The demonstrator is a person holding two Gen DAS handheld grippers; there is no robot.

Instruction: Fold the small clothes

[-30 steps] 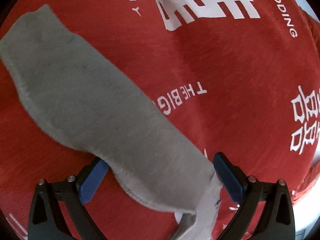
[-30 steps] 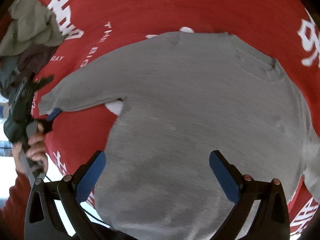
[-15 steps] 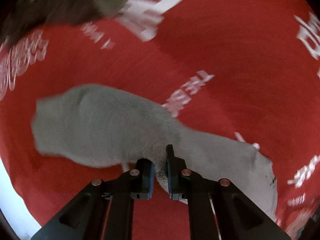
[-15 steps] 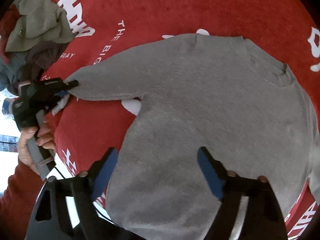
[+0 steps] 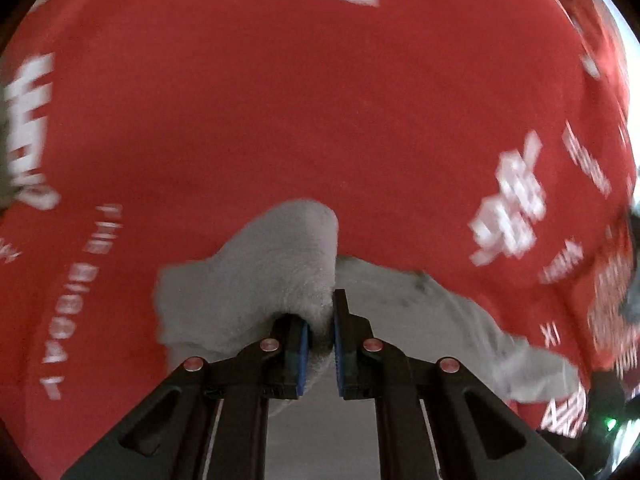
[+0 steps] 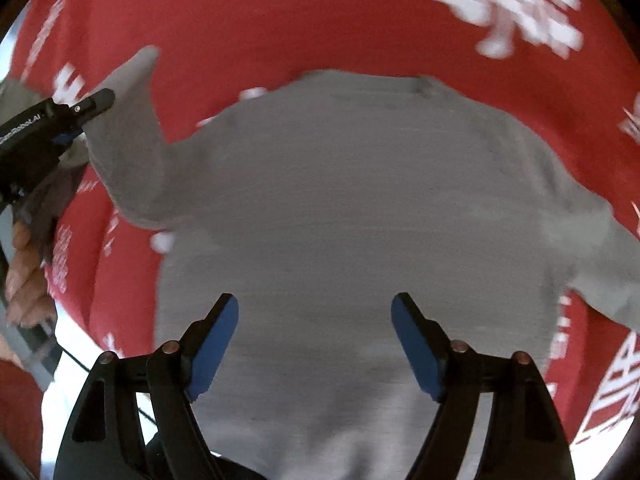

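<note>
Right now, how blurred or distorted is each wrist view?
Left wrist view: heavy motion blur smears the red cloth's white lettering; the left tool and pinched grey sleeve stay fairly sharp. Right wrist view: milder streaking across the grey sweater; fisheye bending and dark corners in both.

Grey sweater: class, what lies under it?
A red cloth with white lettering lies under the grey sweater. The cloth's print beneath the sweater's body is covered.
</note>
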